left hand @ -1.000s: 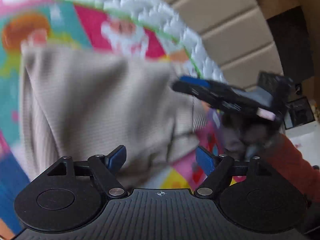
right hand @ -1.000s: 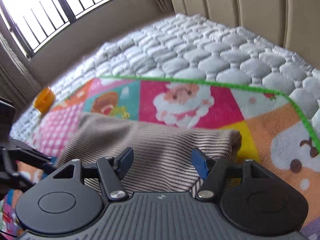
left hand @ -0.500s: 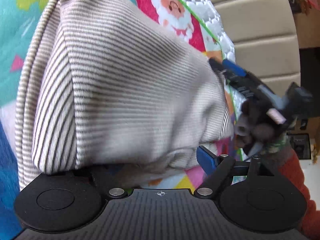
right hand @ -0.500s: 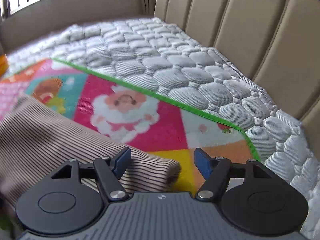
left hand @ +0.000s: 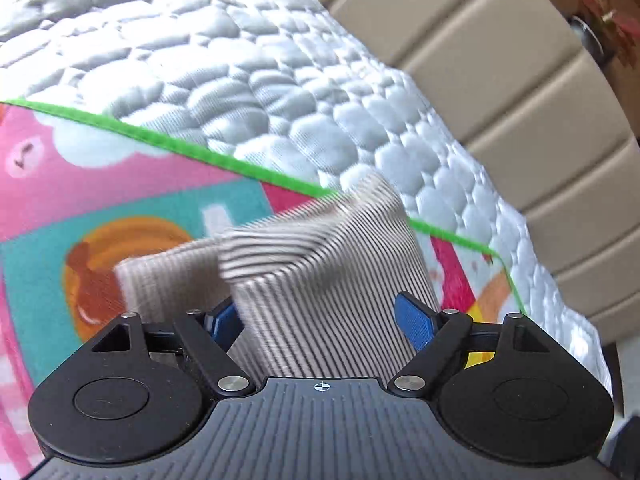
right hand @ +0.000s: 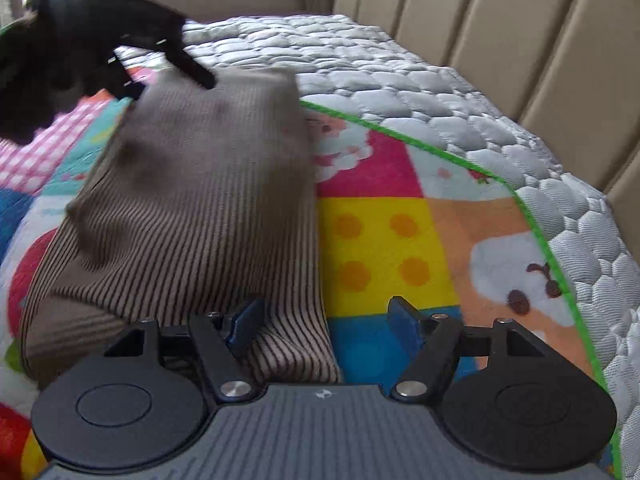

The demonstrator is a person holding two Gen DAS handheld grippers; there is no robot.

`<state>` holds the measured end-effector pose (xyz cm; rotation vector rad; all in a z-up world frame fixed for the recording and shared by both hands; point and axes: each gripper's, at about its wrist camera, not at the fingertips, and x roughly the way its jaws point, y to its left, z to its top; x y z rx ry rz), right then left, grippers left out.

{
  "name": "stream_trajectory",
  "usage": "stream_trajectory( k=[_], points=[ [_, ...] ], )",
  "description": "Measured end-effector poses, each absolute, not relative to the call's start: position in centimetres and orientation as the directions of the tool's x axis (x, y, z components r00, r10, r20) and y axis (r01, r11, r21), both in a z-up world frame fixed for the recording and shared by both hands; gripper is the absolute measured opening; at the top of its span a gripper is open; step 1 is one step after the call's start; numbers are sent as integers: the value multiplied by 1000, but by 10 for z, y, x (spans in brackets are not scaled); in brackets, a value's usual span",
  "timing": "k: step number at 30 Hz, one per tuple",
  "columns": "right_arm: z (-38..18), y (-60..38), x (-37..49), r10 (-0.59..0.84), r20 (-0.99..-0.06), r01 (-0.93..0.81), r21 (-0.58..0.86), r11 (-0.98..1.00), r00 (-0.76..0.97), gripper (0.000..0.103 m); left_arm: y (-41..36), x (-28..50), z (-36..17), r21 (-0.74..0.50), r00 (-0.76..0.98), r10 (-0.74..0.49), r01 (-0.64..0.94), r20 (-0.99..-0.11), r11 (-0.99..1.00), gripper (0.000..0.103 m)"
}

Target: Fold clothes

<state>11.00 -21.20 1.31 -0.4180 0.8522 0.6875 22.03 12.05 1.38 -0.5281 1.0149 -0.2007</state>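
Surface: quilted grey mattress [left hand: 248, 80] with a bright cartoon play mat [right hand: 400, 240] on it, beige padded wall behind. Item: striped brown garment [right hand: 192, 208], partly folded on the mat's left half; my left gripper [left hand: 320, 320] straddles its raised fold, jaws just widened, apparently not clamping through the blur. My right gripper [right hand: 324, 320] stands apart over the near edge, holding nothing; I judge a fold just laid, and next I smooth it and regrip a corner.

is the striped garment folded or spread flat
Folded: the striped garment lies doubled over itself on the colourful mat, a rounded fold edge near the camera, layers stacked.
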Motion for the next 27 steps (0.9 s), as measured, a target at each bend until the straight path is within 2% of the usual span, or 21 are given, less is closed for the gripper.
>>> stream_trajectory(
  k=[2,5,6,8,11,13,17,22,25,26,27],
  points=[
    [16,-207,95,422,-808,-744,-30,668,411,70,131,213,15,-518,521,-398,-101,-755,850,86],
    [26,-205,95,476,-804,-771,36,636,356,71,146,191,15,-601,500,-467,-143,-729,786,88],
    [31,-206,99,494,-794,-763,59,644,356,75,149,180,15,-622,487,-493,-142,-721,770,89],
    [40,-209,112,530,-766,-728,120,675,364,82,138,166,17,-598,446,-506,-85,-738,797,89],
    [50,-213,138,582,-727,-660,240,712,364,82,121,145,20,-559,383,-518,4,-765,829,87],
    [53,-209,158,599,-715,-616,300,728,361,82,110,140,21,-470,363,-451,41,-815,882,82],
    [51,-179,204,587,-742,-545,360,757,325,73,117,144,26,-427,420,-401,35,-814,903,81],
    [16,-149,234,577,-777,-421,448,788,253,73,131,164,20,-429,447,-367,-43,-816,902,81],
    [-1,-143,226,586,-770,-427,456,781,251,75,131,170,9,-427,429,-365,-55,-826,903,79],
    [0,-139,221,585,-770,-469,430,771,256,73,131,171,6,-423,421,-365,-52,-830,904,78],
    [1,-135,217,584,-769,-510,404,760,260,62,131,173,5,-417,422,-364,-37,-830,908,77]
  ],
)
